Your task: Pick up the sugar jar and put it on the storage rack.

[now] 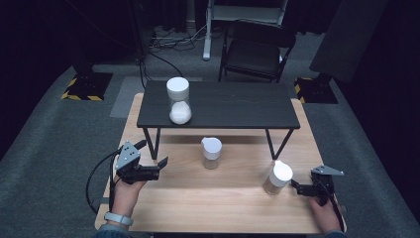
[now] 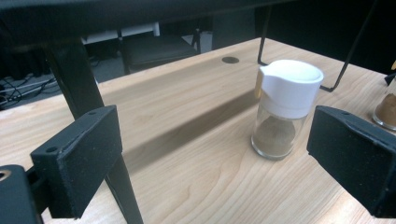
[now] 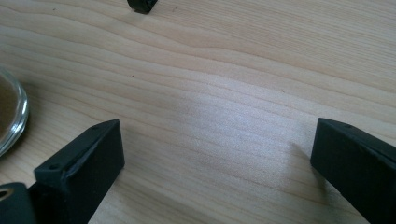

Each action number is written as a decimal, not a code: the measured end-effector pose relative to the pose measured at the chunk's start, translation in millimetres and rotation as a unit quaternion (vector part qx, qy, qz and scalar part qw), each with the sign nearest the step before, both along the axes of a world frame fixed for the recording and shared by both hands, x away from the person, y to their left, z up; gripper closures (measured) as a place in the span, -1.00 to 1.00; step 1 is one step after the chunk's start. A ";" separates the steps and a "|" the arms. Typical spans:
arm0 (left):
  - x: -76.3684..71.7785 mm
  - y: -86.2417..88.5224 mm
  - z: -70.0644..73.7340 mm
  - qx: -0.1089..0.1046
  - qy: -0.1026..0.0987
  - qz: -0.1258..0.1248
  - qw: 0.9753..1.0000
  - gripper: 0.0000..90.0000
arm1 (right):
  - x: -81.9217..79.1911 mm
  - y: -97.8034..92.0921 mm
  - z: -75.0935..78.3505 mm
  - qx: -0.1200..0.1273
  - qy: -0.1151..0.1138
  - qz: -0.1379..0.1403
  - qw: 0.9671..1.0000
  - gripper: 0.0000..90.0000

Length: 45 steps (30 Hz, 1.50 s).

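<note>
Shakers stand on the wooden table (image 1: 218, 208): one (image 1: 211, 152) near the middle, just in front of the black shelf (image 1: 233, 106), another (image 1: 277, 177) toward the right edge. Both are glass with white caps and brown powder inside. A taller jar (image 1: 178, 100) with white contents sits on the shelf's left end. The left gripper (image 1: 157, 168), held low at the table's left beside a shelf leg, has its jaws spread wide and empty, aimed at the middle shaker (image 2: 284, 109). The right gripper (image 1: 295, 185) is also wide open and empty, just beside the right shaker (image 3: 10, 112), not touching it.
</note>
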State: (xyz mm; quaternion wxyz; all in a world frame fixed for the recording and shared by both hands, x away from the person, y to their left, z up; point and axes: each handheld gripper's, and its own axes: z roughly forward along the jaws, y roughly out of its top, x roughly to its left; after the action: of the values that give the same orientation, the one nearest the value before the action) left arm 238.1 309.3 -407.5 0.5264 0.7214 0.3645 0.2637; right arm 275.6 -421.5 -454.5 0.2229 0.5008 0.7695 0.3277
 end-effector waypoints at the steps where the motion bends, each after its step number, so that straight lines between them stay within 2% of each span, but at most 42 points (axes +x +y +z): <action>1: 0.1 -0.4 -1.6 0.002 0.001 0.001 1.000 -0.94 | 0.0 0.0 0.0 0.000 0.000 0.000 1.000 -0.94; 9: 3.2 -0.8 -11.3 0.013 0.015 0.006 1.000 -0.94 | 0.0 0.0 0.0 0.000 0.000 0.000 1.000 -0.94; 15: 3.3 -3.0 -23.1 0.011 0.024 0.016 1.000 -0.93 | 0.0 0.0 0.0 0.000 0.000 0.000 1.000 -0.94; 20: 4.9 -4.6 -28.1 0.017 0.031 0.017 0.999 -0.93 | 0.1 -0.2 0.0 0.000 0.000 0.001 1.000 -0.94; 27: 1.4 -4.6 -35.3 0.024 0.037 0.028 0.999 -0.93 | 0.2 -0.3 0.0 0.000 0.000 0.001 1.000 -0.94; 30: -2.7 -9.1 -38.6 0.035 0.043 0.043 0.997 -0.92 | 0.2 -0.4 0.0 0.000 0.000 0.001 1.000 -0.94; 45: 3.7 -14.7 -46.5 0.073 0.078 0.041 0.993 -0.92 | 0.3 -0.8 0.0 0.000 0.000 0.002 1.000 -0.94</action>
State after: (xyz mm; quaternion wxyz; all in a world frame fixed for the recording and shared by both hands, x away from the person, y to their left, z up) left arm 241.8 294.7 -453.9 0.4312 0.7607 0.4133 0.2542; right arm 275.9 -422.2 -454.5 0.2223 0.4990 0.7707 0.3280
